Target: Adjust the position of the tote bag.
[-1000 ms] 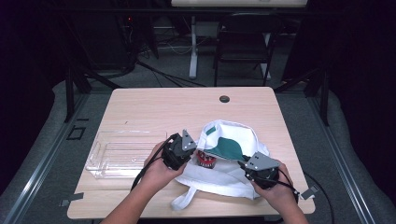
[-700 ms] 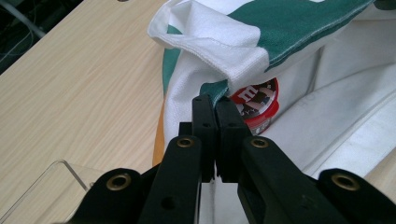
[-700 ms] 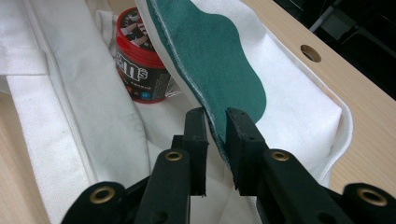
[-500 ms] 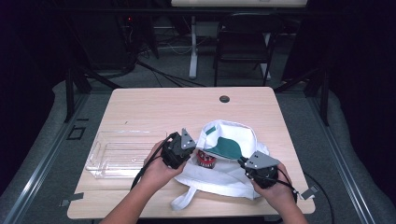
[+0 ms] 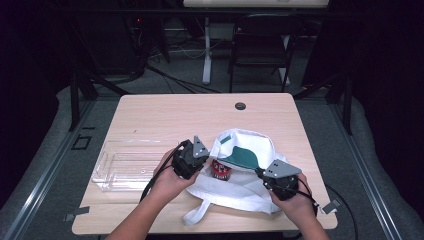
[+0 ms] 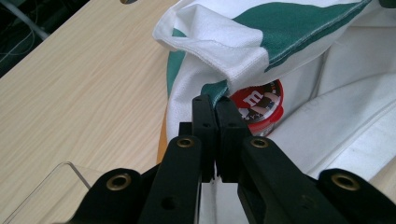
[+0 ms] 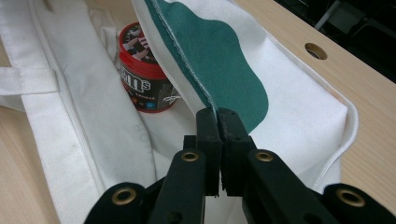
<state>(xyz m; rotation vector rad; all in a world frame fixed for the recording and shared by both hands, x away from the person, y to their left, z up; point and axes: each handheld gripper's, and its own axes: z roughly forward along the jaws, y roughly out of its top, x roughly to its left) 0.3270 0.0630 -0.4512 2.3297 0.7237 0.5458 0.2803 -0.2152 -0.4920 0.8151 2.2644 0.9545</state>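
Hand-held grippers (image 5: 232, 172) — bag (image 5: 245, 150) mouth nearward

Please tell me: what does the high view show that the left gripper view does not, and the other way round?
High view alone: the right gripper pinching the bag's edge, a chair behind the table, and the whole clear tray.
Left gripper view alone: the left gripper close up, fingers shut on the edge.
Both: the white and green bag and the red candy jar inside.

White tote bag (image 5: 245, 187) with green patches, lying on tabletop near front edge, mouth lifted open, red-lidded candy jar (image 5: 221, 169) upright inside
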